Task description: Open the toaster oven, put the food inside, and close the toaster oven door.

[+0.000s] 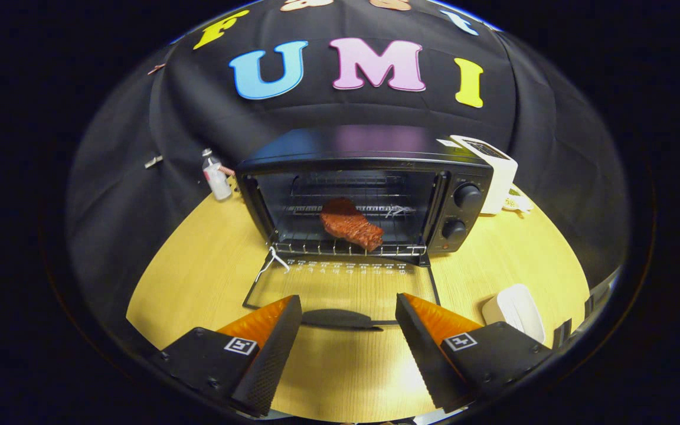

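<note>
Looking at this, the food part seems done: the steak [350, 229] is lying on the rack [346, 248] inside the oven [363, 195], a bit toward the front edge. The door [340, 289] is folded all the way down flat over the table [198, 277], with its handle [340, 319] just ahead of the gripper [349, 319]. Fingers are spread wide, holding nothing, with the handle sitting roughly in the gap between the tips.

So what's left is shutting the door, I'd guess, and that's where it could get messy:

- The handle lies low and close to the tabletop. Coming in too flat could mean the tips scrape the wood instead of getting under or around the bar.
- The door swings on a hinge at the oven's base, so a straight push instead of a lifting arc could shove the whole oven back. It looks light enough to slide on that smooth wood.
- The rack seems pulled out slightly. If it or the steak pokes past the opening, the door may not close fully.
- Letting go early could let the door drop back down.

Table is a pale, smooth, round wooden top, black cloth all around behind it. Other clutter: a small bottle [216, 177] left of the oven, a white box [493, 171] to its right, and a white pad-like thing [514, 310] near the right finger. None of it is in the door's path.
</note>
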